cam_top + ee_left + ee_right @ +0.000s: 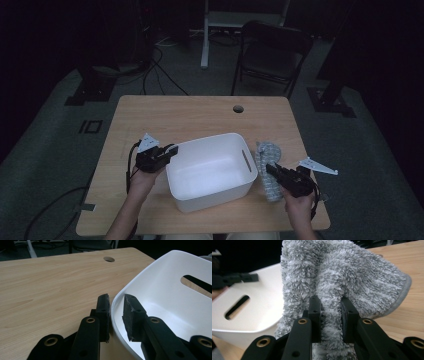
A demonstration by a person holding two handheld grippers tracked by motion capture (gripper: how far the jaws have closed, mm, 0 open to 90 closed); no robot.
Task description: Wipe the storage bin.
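A white plastic tub [210, 140] with slot handles stands in the middle of the wooden table [190, 112]. My left gripper [172, 149] sits at the tub's left rim. In the left gripper view its jaws [116, 305] straddle that rim [162, 287], one pad outside and one inside, closed on it. A fluffy grey towel [267, 152] lies bunched on the table just right of the tub. My right gripper [269, 169] is at its near end. In the right gripper view the gripper [330, 307] pinches a fold of the towel [352, 272], with the tub [257, 312] to its left.
A round cable hole [238, 108] is in the table's far edge. Beyond the table stand a dark folding chair [272, 50] and a white stand leg [204, 35], and cables run over the floor. The table's right edge lies close to the right hand.
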